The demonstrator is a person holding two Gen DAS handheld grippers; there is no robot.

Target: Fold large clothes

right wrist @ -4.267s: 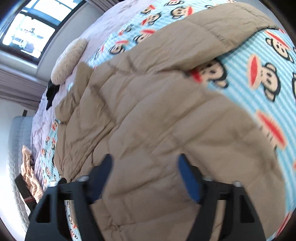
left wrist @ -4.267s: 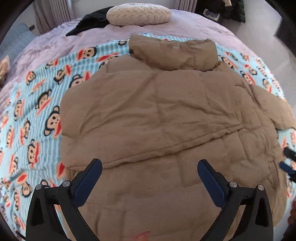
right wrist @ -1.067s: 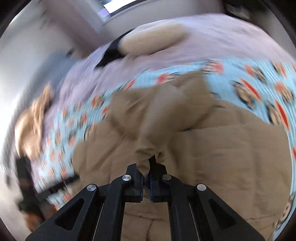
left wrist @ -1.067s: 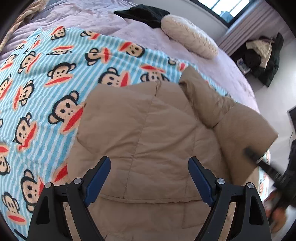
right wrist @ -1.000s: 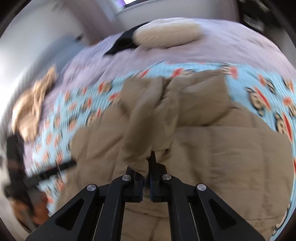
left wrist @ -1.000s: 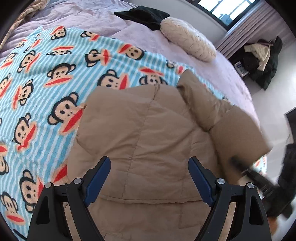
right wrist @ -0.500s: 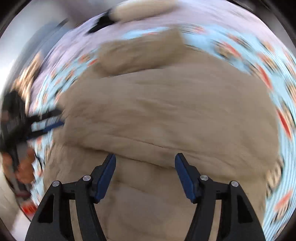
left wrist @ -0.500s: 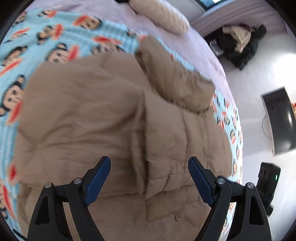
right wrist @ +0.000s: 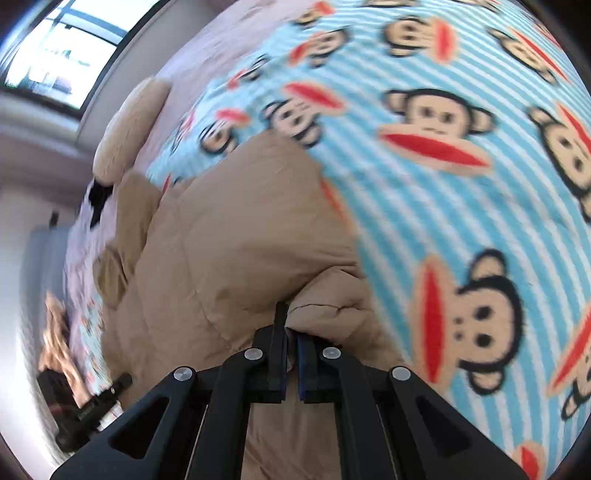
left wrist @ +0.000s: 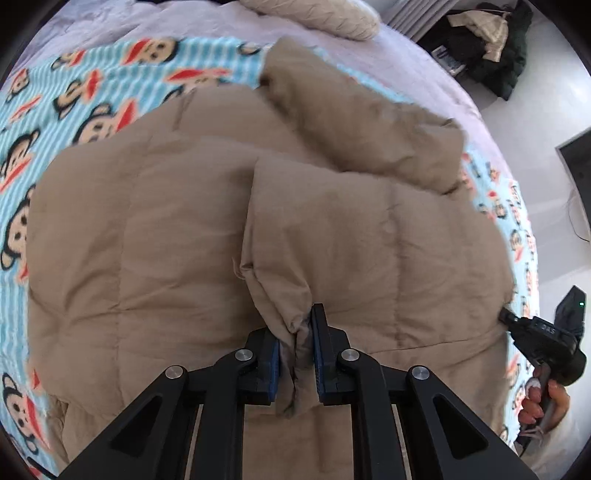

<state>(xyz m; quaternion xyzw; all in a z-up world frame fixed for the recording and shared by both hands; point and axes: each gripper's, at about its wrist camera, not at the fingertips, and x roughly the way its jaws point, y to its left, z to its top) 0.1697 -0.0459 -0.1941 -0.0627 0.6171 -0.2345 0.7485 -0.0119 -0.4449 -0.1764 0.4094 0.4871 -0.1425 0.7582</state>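
Note:
A tan puffer jacket (left wrist: 177, 236) lies spread on a monkey-print blanket (left wrist: 110, 85), its sleeves folded in over the body and its hood (left wrist: 354, 122) towards the pillow. My left gripper (left wrist: 295, 328) is shut on the cuff end of the folded sleeve (left wrist: 354, 236) near the jacket's middle. My right gripper (right wrist: 290, 332) is shut on a fold at the jacket's right edge (right wrist: 325, 299); the jacket (right wrist: 229, 240) stretches away to the left. The right gripper also shows at the right edge of the left wrist view (left wrist: 539, 332).
The blanket (right wrist: 443, 184) covers a lilac bed (left wrist: 406, 55) with a cream knitted pillow (left wrist: 314, 14) at its head. Dark clothes (left wrist: 487, 40) are piled on the floor beyond. A dark screen (left wrist: 576, 162) stands at the far right.
Both grippers were open half a second ago and have now shut on the jacket, the left on the folded sleeve's cuff and the right on the jacket's right edge.

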